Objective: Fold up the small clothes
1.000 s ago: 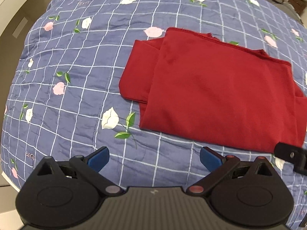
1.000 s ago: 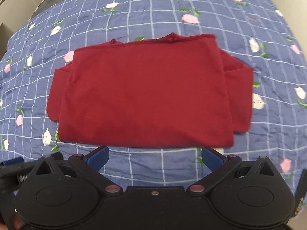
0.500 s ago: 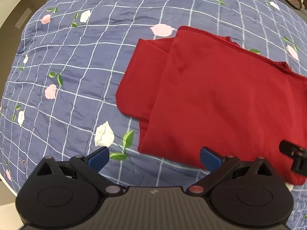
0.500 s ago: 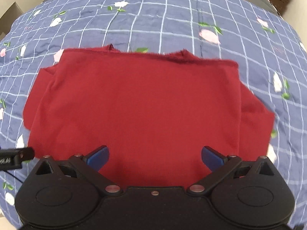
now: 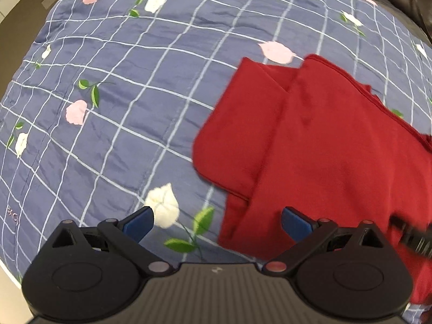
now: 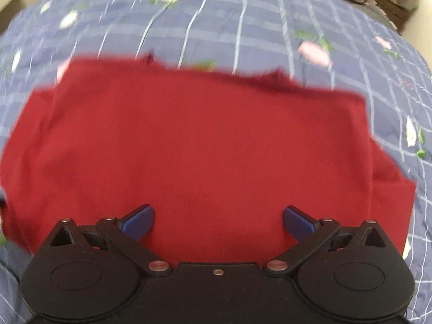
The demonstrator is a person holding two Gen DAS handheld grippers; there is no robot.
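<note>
With the red garment lying flat on the quilt, filling mid-frame, both the left gripper and right gripper, spread wide and empty, should pinch its near corners evenly.

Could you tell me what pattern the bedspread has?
Blue bedspread, white grid, pink and white flowers; clearest in left wrist view.

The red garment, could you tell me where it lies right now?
The red garment lies flat on the flowered blue quilt, filling the right wrist view and sitting right of centre in the left.
</note>
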